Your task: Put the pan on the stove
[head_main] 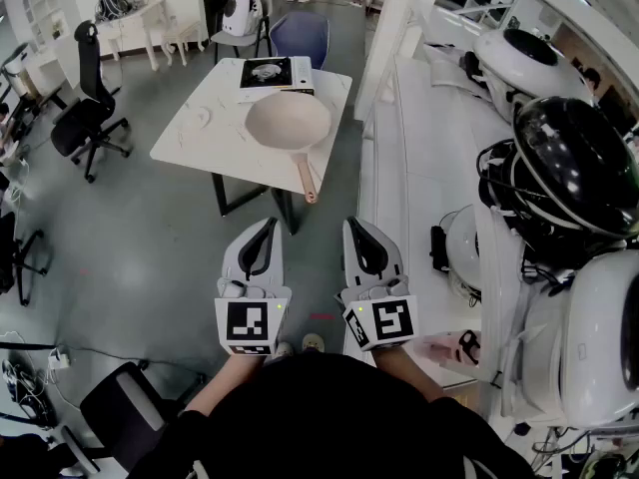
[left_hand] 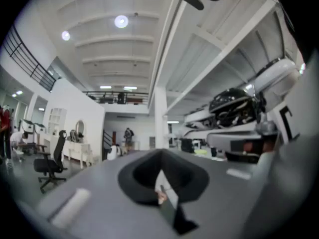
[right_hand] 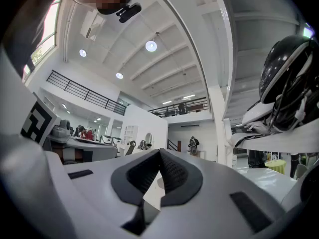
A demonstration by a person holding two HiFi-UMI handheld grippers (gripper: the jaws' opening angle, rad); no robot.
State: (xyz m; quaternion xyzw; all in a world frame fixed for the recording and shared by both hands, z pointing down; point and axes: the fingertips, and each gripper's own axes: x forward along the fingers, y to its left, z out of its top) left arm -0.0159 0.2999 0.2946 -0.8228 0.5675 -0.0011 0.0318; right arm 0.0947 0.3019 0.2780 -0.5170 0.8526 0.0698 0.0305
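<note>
Left tongs (head_main: 263, 238) and right tongs (head_main: 357, 236) clenched empty, we face the pan (head_main: 288, 123) well ahead, its handle pointing back between them.

head view: from the person's head, steeply down; left gripper (head_main: 268, 226) and right gripper (head_main: 355, 228) close below, table (head_main: 195, 143) farther ahead.
left gripper view: on-gripper, level along jaws.
right gripper view: on-gripper, tilted slightly up.
shared: white column (left_hand: 159, 118) and balcony (left_hand: 117, 97), both gripper views.

I log: pan (head_main: 288, 121) beige; table (head_main: 200, 140) white; stove (head_main: 268, 72) black and white; chair (head_main: 300, 36) blue; left gripper (head_main: 268, 224) and right gripper (head_main: 355, 224) white, their cubes (head_main: 250, 325) in black-and-white squares.
</note>
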